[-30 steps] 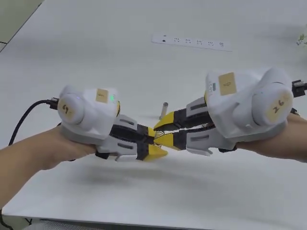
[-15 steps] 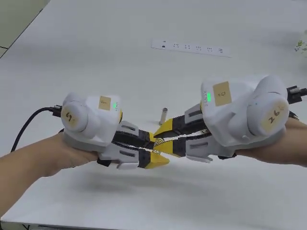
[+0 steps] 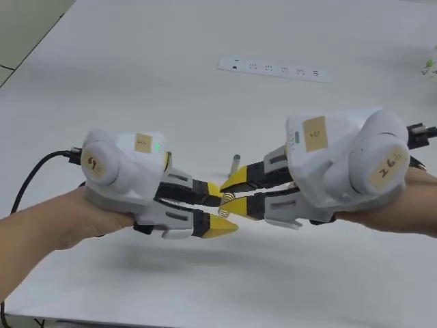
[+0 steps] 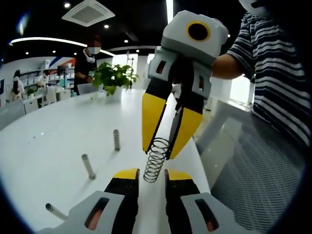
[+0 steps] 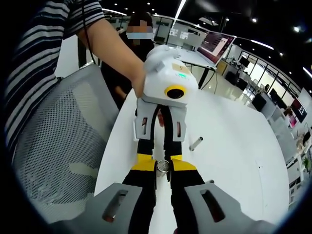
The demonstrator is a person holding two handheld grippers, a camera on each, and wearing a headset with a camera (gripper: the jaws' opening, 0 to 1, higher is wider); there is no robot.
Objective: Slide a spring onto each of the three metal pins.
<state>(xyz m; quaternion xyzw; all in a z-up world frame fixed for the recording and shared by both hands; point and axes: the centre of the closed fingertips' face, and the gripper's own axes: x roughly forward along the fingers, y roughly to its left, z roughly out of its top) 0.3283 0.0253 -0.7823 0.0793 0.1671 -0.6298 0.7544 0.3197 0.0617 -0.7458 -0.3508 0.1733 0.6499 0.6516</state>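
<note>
- Head view: a small coiled steel spring (image 3: pixel 226 201) hangs above the white table (image 3: pixel 171 89).
- Left gripper view: the left gripper (image 4: pixel 152 173) has its jaws apart, flanking the spring's near end.
- Right gripper view: the right gripper (image 5: pixel 163 165) is clamped on the spring. It is probably light and squashy, so pinch the end coils gently.

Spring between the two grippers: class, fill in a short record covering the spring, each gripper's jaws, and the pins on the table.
spring: held in the air between the two grippers' tips
right gripper: jaws shut on one end of the spring
left gripper: jaws open around the other end
far pin, middle pin, near pin: on the table, apart from both grippers
</note>
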